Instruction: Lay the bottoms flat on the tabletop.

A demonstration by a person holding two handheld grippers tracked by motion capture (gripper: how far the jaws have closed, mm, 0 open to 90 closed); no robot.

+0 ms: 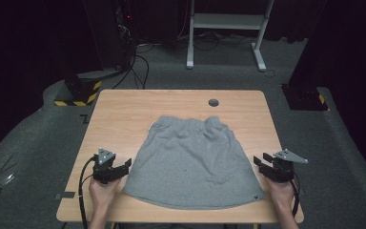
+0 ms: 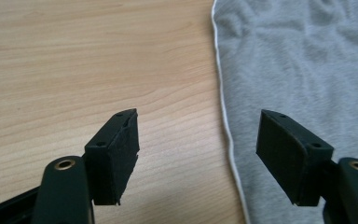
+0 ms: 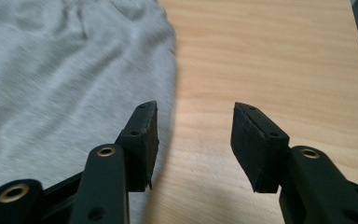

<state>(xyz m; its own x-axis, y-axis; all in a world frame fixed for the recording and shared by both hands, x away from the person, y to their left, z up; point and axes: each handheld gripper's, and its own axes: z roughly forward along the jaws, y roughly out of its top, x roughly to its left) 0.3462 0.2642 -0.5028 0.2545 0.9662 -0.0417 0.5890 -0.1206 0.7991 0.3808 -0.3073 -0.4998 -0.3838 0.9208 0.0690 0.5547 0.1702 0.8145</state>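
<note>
Grey skirt [image 1: 193, 162] lies flat mid-table, a bit toward my side, elastic waistband [image 1: 186, 123] at the far end, wide hem [image 1: 190, 202] nearest me. Long axis runs near-to-far, so it points away from me, narrow end first. Small dark tag [image 1: 257, 197] at the near right hem corner. Some wrinkles near the waist.

My left gripper [image 1: 125, 166] sits just off the skirt's left side edge, jaws spread wide, nothing held; in the left gripper view one pad [image 2: 116, 154] is over bare wood, the other over cloth, straddling the seam. My right gripper [image 1: 262, 161] is just beside the right edge, also wide and empty; in the right gripper view its jaws straddle the right edge the same way.

Risks, my guess: closing too high pinches air or only the top layer, so the skirt peels apart instead of lifting whole. Pads dragging on the wooden table [image 1: 124, 114] could bunch the edge. Uneven grabs left versus right would skew any fold. Hem sits near the table's front edge, so a pull toward me could slide it off.
</note>
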